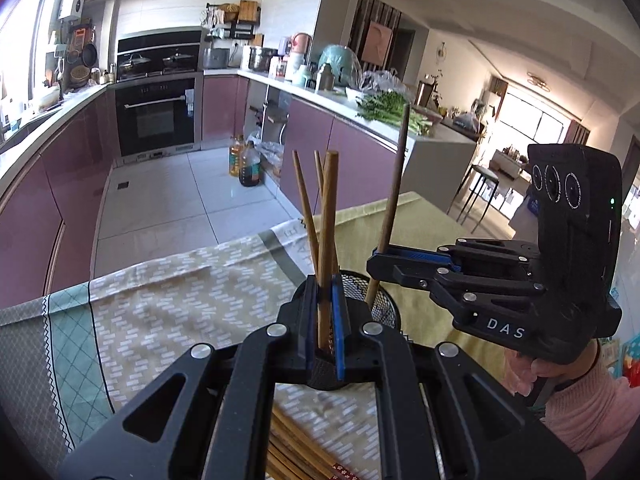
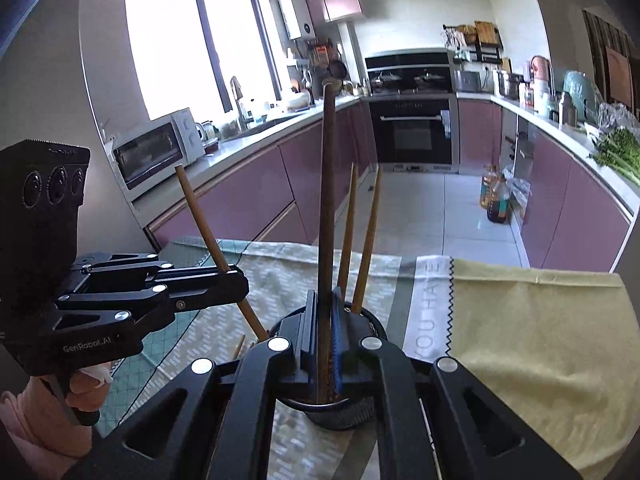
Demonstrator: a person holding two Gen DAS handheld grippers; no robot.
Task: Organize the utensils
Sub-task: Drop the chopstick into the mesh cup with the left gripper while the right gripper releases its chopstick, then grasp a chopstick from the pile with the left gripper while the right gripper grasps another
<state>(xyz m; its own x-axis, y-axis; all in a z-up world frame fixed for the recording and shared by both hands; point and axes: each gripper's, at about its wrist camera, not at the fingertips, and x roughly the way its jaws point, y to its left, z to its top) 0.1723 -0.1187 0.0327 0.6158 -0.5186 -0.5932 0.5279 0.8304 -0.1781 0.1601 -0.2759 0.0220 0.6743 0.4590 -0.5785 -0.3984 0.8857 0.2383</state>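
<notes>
Each hand-held gripper (image 1: 325, 312) pinches one upright chopstick (image 1: 329, 216) over holder (image 1: 380, 304).

Home kitchen: oven (image 2: 414, 128), sink (probably) (image 2: 256, 124), purple cabinets (image 2: 248, 192).

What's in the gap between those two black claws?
Two chopsticks standing in the mesh cup, seen from the right wrist view between the left gripper and right gripper.
</notes>
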